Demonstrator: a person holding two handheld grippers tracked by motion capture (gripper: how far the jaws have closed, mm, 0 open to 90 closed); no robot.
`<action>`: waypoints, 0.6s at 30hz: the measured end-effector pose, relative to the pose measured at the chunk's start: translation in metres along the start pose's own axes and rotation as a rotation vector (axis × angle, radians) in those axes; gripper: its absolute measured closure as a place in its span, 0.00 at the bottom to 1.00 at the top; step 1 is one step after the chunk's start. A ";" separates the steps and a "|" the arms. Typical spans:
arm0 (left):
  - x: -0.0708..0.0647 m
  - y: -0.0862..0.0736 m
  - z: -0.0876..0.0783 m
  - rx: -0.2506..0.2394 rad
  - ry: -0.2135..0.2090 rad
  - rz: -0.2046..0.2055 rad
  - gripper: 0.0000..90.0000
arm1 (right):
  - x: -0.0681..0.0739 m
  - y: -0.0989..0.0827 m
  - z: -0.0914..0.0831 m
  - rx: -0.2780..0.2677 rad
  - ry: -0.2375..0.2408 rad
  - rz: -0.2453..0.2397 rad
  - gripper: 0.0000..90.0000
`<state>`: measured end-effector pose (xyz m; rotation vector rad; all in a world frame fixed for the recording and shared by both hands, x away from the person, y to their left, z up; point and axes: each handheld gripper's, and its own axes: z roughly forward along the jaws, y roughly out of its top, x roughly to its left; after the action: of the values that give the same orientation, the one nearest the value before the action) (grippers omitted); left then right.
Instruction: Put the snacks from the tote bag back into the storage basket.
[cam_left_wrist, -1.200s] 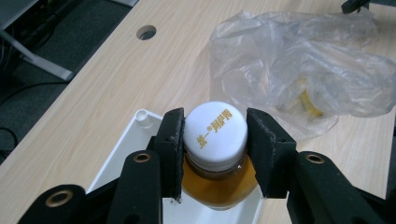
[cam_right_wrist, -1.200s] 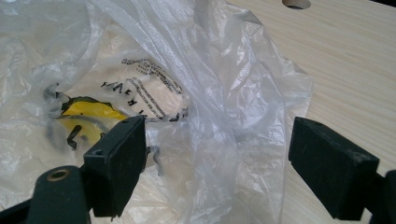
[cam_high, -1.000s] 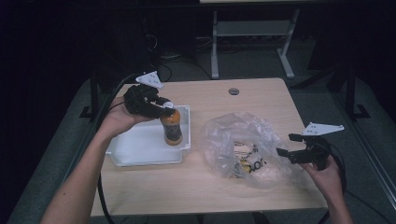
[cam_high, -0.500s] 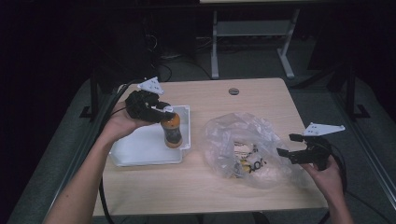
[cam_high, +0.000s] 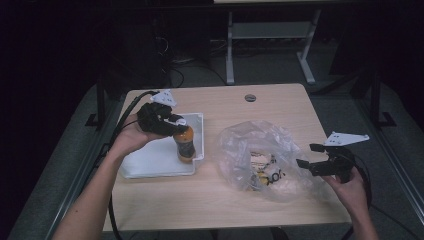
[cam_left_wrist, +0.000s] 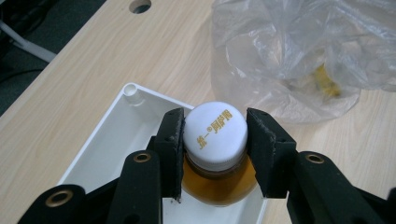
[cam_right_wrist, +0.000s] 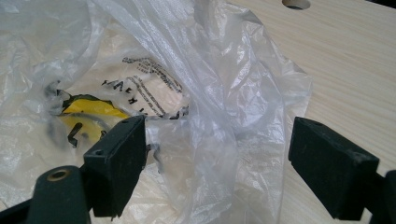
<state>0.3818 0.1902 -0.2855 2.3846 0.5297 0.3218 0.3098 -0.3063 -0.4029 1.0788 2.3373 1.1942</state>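
Between your left gripper's fingers: the bottle, pinched at its white cap, standing over the white tray's near corner. Risk: the smooth cap slips or bottle tips on release. Cap bears gold, unreadable characters. Your right gripper's fingers are spread, at the plastic bag.

rm: dark | floor: grey | table: light wood | metal frame behind
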 end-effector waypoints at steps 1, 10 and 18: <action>0.000 -0.001 0.001 0.002 -0.005 -0.001 0.65 | 0.000 0.000 0.000 0.000 0.000 0.000 0.20; 0.000 -0.006 0.008 0.000 -0.011 -0.004 0.66 | 0.001 0.000 0.001 0.000 0.000 -0.001 0.20; 0.002 -0.012 0.016 0.012 -0.018 -0.008 0.65 | 0.000 0.000 0.000 -0.003 -0.001 -0.003 0.20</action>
<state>0.3855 0.1903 -0.3050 2.3946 0.5340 0.2943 0.3096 -0.3066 -0.4032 1.0745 2.3342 1.1957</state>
